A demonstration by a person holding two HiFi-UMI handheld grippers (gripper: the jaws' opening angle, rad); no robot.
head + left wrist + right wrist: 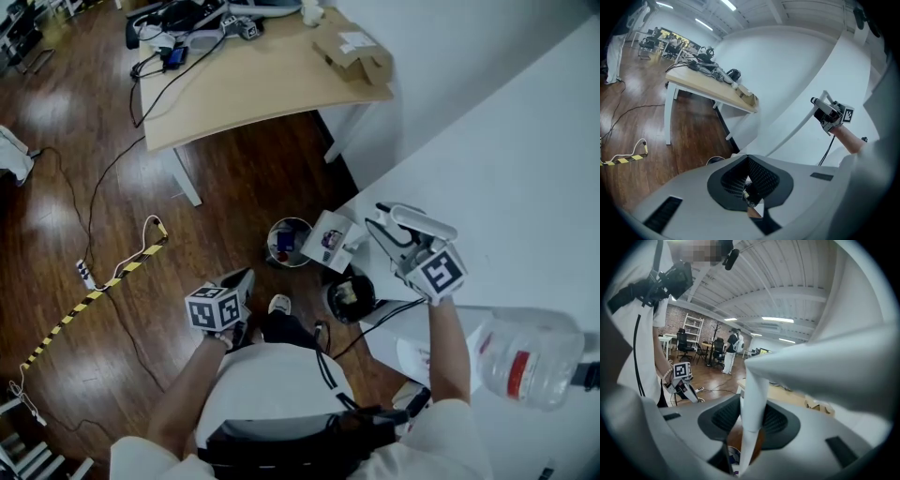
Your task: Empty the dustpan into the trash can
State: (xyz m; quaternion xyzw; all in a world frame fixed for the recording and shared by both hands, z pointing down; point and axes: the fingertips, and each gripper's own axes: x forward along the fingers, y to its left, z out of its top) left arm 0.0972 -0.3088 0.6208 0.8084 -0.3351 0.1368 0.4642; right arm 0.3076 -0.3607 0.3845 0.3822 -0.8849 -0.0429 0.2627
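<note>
Grippers, two of them. Left gripper (750, 187) is held low in front of the body, jaws pinched together with nothing I can make out in them. Right gripper (750, 425) is higher, forearm reaching forward at the white table's (525, 187) left corner, jaws clamped on the handle of the one dustpan (328, 239), which is tilted just off that corner. Two round bins sit on the floor there: the trash can (289, 242) and, nearer, a darker one (352, 298). One wooden desk (262, 84) stands beyond.

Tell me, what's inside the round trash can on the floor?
Blue and red scraps show inside the trash can; whatever lies beneath them, in its dark bottom, can't be seen.
</note>
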